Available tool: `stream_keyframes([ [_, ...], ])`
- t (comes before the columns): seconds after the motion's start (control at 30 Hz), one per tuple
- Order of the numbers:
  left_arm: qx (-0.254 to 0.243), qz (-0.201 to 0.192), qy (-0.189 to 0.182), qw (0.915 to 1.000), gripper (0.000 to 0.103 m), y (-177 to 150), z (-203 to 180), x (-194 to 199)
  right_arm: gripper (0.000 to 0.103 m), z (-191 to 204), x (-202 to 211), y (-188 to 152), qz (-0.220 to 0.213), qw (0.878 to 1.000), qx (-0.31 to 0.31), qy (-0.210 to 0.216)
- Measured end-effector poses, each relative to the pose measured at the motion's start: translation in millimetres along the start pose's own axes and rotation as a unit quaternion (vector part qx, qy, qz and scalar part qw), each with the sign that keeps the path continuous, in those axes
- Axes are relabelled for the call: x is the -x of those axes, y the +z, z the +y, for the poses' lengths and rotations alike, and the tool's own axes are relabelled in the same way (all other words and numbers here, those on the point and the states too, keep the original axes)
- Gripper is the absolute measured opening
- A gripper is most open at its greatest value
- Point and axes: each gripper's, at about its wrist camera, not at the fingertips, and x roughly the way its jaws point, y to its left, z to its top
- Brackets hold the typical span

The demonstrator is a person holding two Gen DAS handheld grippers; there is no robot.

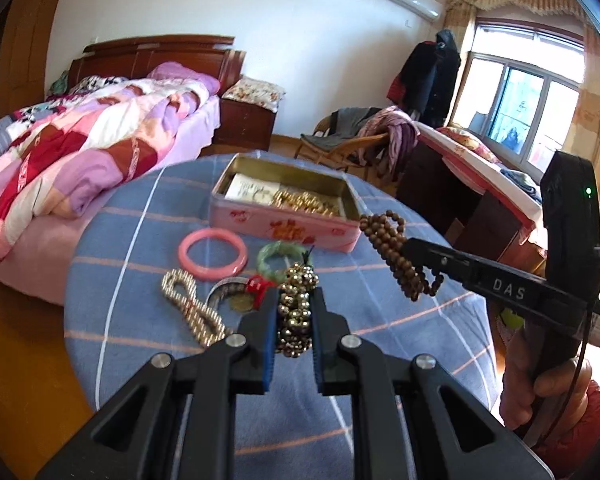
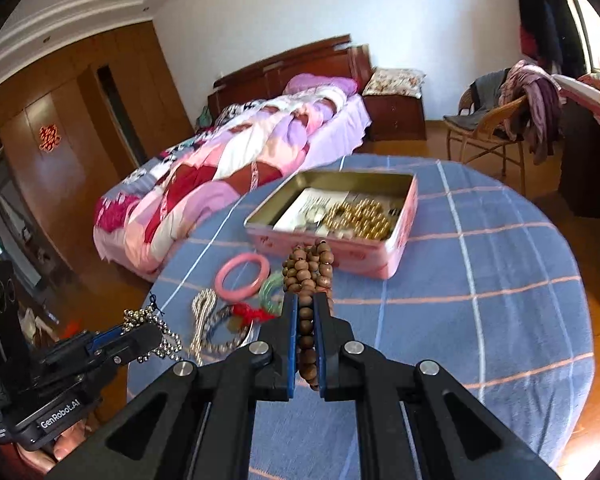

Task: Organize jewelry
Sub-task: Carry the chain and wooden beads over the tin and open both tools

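Note:
My left gripper is shut on a bunched strand of shiny metal beads, held above the blue checked tablecloth. My right gripper is shut on a brown wooden bead strand, which hangs in loops just in front of the open pink tin. The tin holds gold beads and a card. On the cloth lie a pink bangle, a green bangle, a pale bead chain and a bracelet with a red knot.
The round table's edge falls off to the left toward a bed with a patchwork quilt. A wicker chair draped with clothes and a dark dresser stand behind the table. A hand grips the right tool.

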Motion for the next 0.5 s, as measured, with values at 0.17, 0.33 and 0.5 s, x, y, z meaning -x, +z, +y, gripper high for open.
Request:
stream_keyframes([
  [0.17,0.001,-0.024,-0.016,0.9996,0.015,19.1,-3.5,-2.7,0.006,-7.8,5.1,16.0,-0.026,1.000,-0.009,-0.008],
  [0.33,-0.014,-0.034,-0.007,0.9993,0.015,42.1,-4.0,-18.4,0.006,-18.4,-4.8,34.9,-0.038,0.999,-0.017,-0.015],
  [0.5,-0.010,-0.078,-0.008,0.9969,0.015,84.8,-1.0,-28.5,0.007,-27.2,-15.7,62.4,-0.071,0.997,-0.034,-0.021],
])
